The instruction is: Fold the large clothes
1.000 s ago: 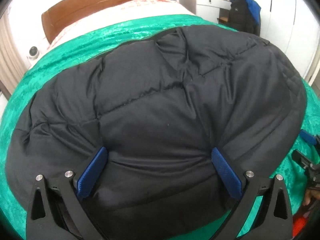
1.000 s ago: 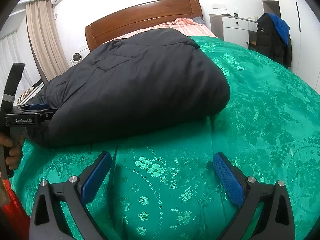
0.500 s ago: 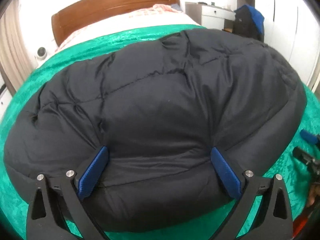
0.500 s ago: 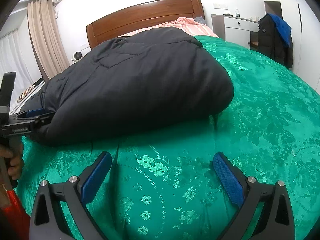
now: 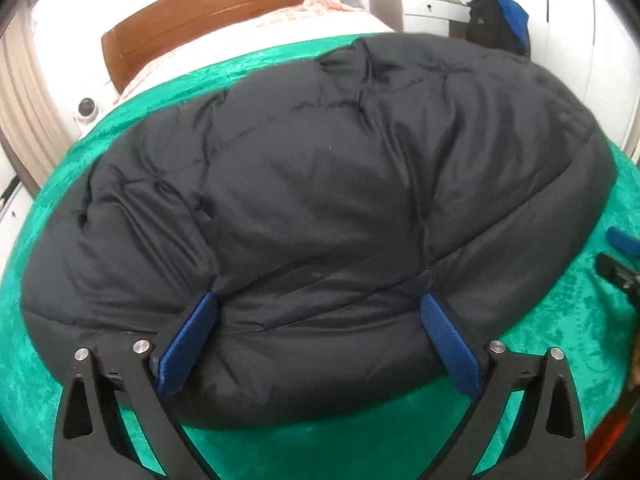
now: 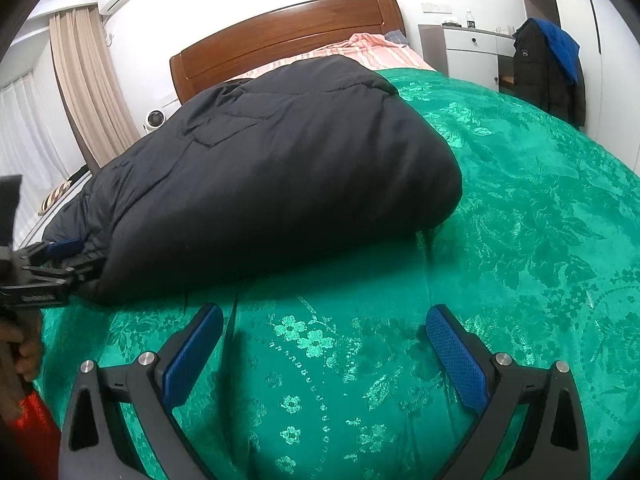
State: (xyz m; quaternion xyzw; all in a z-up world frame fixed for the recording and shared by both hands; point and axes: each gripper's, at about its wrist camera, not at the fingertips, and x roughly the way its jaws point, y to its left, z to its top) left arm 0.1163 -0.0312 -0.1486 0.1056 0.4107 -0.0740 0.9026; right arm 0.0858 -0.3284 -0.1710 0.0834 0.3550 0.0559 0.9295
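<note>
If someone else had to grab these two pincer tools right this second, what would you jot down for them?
Left gripper: open, its blue pads pressed against the near edge of the black puffy coat, not pinching it.
Right gripper: open, holding nothing, over bare green bedspread to the right of the coat.
Coat: lies as a thick bundle on the bedspread, apparently already folded over.
Done: at least one fold, it seems.
Left: probably flatten or fold it once more and tidy it; how many layers it has cannot be told.
</note>
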